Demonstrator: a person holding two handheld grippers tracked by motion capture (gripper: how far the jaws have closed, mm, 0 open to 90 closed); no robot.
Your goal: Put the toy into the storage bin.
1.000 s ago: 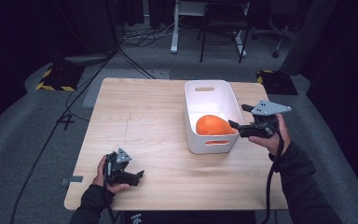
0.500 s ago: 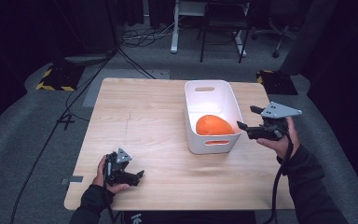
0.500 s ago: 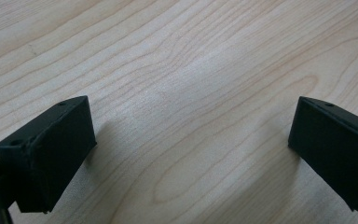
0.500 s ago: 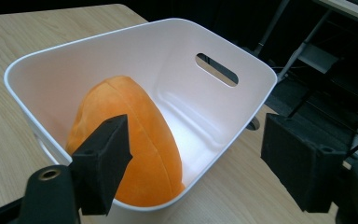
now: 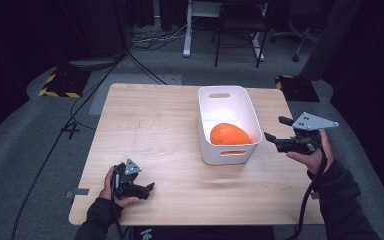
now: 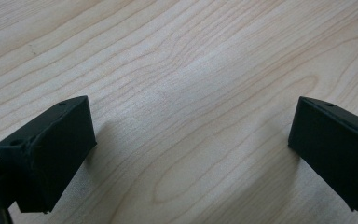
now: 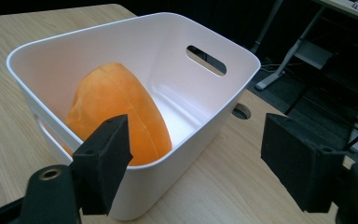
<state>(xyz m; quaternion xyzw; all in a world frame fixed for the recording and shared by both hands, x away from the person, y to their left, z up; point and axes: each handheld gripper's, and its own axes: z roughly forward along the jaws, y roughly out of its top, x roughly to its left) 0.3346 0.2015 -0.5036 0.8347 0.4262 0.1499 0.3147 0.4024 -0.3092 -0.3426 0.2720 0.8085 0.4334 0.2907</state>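
Nearest, the left gripper (image 5: 150,187) rests on the wooden table (image 5: 155,125), well short of the white bin (image 5: 228,150), jaws spread wide and empty. Beyond, the right gripper (image 5: 275,132) hovers just beside the bin's right wall, jaws wide apart, gripping nothing; the orange fruit (image 5: 229,134) lies inside the bin, behind that wall.

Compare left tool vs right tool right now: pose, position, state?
The left tool rests low on the table near its front edge; the right tool is held up beside the white bin. The left faces bare wood; the right points at the bin with the orange thing inside. Both stand open, holding nothing.
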